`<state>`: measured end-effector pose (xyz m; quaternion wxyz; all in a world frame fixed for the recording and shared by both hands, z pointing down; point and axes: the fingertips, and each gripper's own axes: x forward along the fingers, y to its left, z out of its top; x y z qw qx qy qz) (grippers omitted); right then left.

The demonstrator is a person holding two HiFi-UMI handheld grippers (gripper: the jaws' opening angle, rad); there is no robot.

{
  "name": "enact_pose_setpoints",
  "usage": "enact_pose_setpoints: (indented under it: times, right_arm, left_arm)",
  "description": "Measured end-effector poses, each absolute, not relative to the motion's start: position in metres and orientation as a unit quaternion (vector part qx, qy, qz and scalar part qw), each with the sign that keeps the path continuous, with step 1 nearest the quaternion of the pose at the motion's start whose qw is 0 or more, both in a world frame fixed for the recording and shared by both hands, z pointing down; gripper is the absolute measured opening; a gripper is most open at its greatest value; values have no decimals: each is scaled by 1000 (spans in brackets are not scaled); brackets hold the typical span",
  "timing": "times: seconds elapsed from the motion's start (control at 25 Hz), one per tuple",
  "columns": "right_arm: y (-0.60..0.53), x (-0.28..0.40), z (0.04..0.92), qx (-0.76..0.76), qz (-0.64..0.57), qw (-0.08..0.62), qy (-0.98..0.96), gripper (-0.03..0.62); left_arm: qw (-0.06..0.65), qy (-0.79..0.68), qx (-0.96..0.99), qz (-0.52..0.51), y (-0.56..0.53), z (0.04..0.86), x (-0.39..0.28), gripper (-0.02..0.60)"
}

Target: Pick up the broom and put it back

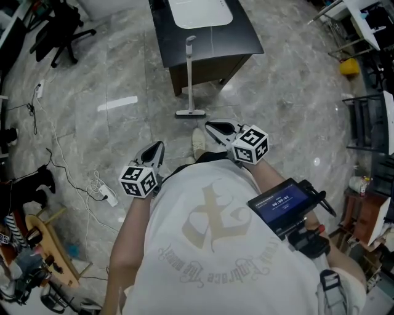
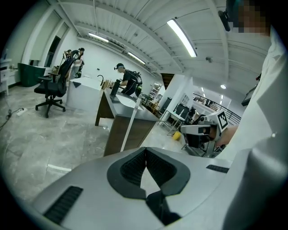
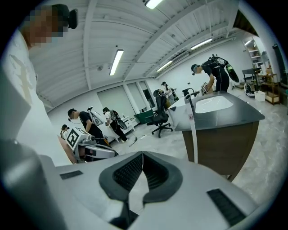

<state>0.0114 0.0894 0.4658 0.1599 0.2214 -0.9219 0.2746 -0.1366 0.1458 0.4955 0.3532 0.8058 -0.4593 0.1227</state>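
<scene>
A white broom (image 1: 190, 74) stands upright, leaning on the front edge of a dark table (image 1: 246, 38), its flat head (image 1: 190, 113) on the marble floor. The broom's handle (image 2: 131, 122) also shows ahead in the left gripper view, and the same handle (image 3: 193, 130) in the right gripper view. My left gripper (image 1: 158, 146) hovers near my body, short of the broom and to its left, jaws shut and empty (image 2: 145, 150). My right gripper (image 1: 210, 125) is just below and right of the broom head, also shut on nothing (image 3: 142, 154).
A white basin (image 1: 201, 12) sits in the table top. A black office chair (image 1: 58, 31) stands far left. Cables and a power strip (image 1: 106, 195) lie on the floor at left. Dark shelving (image 1: 369, 123) and a yellow object (image 1: 349, 66) are at right. People work in the background.
</scene>
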Motion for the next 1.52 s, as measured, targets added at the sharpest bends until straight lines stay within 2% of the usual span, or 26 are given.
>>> enact_pose_setpoints:
  times: [0.48,1.52]
  right_arm:
    - [37,20,478,211,274,167,-923,17]
    - [-62,16,538,157,273,206,-927,18]
  left_arm:
    - [348,-456,810,126,85,486,-115,12]
    - [353,-526,760,144,23,490,-119,12]
